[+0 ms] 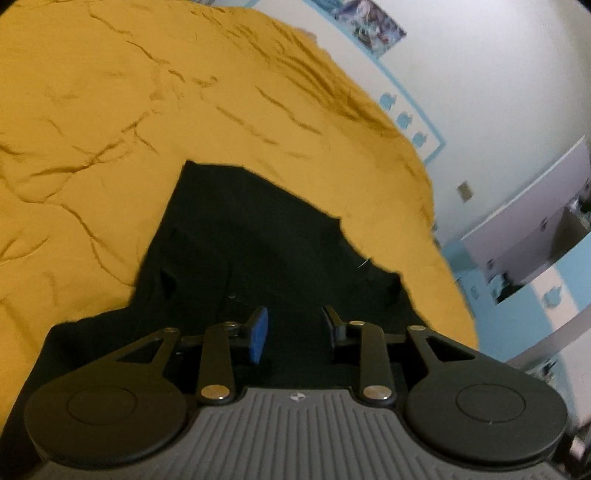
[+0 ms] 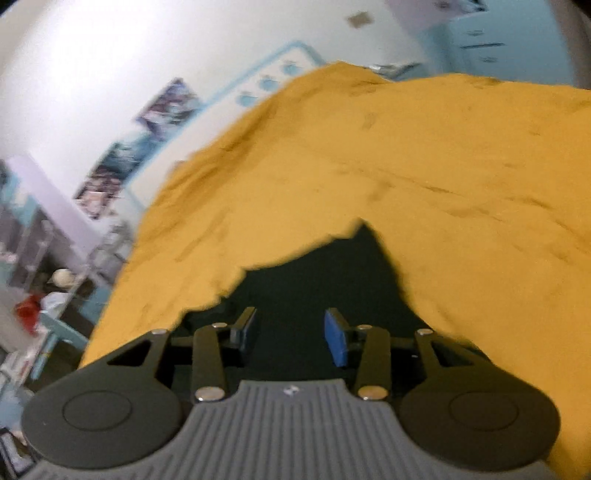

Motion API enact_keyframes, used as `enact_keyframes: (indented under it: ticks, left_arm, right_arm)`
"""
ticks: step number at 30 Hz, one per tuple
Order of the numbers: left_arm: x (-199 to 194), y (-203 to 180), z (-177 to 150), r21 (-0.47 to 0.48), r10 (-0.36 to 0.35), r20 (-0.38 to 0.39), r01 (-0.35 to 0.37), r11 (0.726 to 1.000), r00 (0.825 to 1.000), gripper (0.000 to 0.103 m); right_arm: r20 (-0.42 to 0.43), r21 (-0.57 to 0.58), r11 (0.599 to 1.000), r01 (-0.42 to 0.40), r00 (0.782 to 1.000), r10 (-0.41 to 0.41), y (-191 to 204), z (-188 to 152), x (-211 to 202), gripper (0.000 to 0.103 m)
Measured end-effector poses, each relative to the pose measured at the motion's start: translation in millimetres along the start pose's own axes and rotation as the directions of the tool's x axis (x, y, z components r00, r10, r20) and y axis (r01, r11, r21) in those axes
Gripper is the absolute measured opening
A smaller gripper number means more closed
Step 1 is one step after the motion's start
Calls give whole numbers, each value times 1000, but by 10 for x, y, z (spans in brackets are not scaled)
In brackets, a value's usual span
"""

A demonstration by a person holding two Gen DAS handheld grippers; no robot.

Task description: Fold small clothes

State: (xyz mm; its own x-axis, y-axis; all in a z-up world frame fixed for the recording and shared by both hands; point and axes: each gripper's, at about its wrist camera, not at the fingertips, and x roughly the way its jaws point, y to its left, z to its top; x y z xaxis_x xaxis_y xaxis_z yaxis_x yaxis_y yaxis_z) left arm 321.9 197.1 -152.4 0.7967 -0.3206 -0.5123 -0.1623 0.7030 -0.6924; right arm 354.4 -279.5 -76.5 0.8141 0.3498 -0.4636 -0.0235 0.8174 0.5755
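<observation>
A black garment (image 1: 243, 236) lies flat on a mustard-yellow bed cover (image 1: 110, 110). In the left wrist view my left gripper (image 1: 295, 325) hangs just over the garment's near part, its blue-padded fingers apart with nothing between them. In the right wrist view the same black garment (image 2: 314, 269) shows as a dark patch on the yellow cover (image 2: 406, 166). My right gripper (image 2: 290, 330) stands over its near edge, jaws apart and empty. The garment's near portion is hidden under both gripper bodies.
The bed's edge runs along the right in the left wrist view, with a white and blue wall (image 1: 480, 92) and posters (image 1: 369, 22) beyond. In the right wrist view, shelves with clutter (image 2: 44, 295) stand at the left past the bed edge.
</observation>
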Motion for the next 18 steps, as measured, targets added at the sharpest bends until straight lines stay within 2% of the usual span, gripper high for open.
enact_keyframes:
  ticks: [2, 5, 7, 8, 9, 10, 11, 14, 16, 18]
  left_arm:
    - [97, 35, 2, -4, 20, -20, -20, 1000, 1000, 35]
    - [142, 109, -65, 1, 44, -33, -44, 999, 998, 35]
    - [105, 141, -97, 15, 62, -40, -61, 998, 997, 34]
    - [114, 153, -100, 29, 82, -45, -81, 996, 996, 28]
    - [90, 152, -108, 42, 118, -48, -116, 992, 992, 20]
    - [94, 175, -120, 47, 166, -53, -164, 985, 985, 7]
    - [87, 221, -129, 39, 172, -61, -170, 985, 983, 7]
    - [98, 323, -158, 22, 144, -77, -143, 989, 986, 7]
    - [109, 343, -140, -1, 143, -85, -143, 990, 986, 7]
    - [98, 346, -127, -7, 136, -94, -137, 991, 986, 7]
  right_arm:
    - [-54, 35, 999, -34, 998, 36, -120, 127, 376, 39]
    - [-119, 30, 999, -19, 993, 23, -253, 214, 850, 38]
    - [-139, 11, 999, 39, 990, -37, -310, 229, 1086, 37]
    - [-134, -5, 997, 78, 988, -78, -347, 238, 1183, 35]
    - [-101, -26, 989, 142, 984, -144, -394, 230, 1247, 22]
    - [-72, -45, 980, 196, 977, -198, -446, 247, 1281, 10]
    - [-51, -56, 970, 237, 969, -240, -502, 277, 1328, 8]
    - [-78, 26, 970, 242, 968, -240, -735, 315, 1408, 0]
    - [-53, 6, 958, 286, 957, -285, -752, 333, 1386, 0]
    - [-51, 6, 955, 298, 953, -297, -764, 376, 1339, 0]
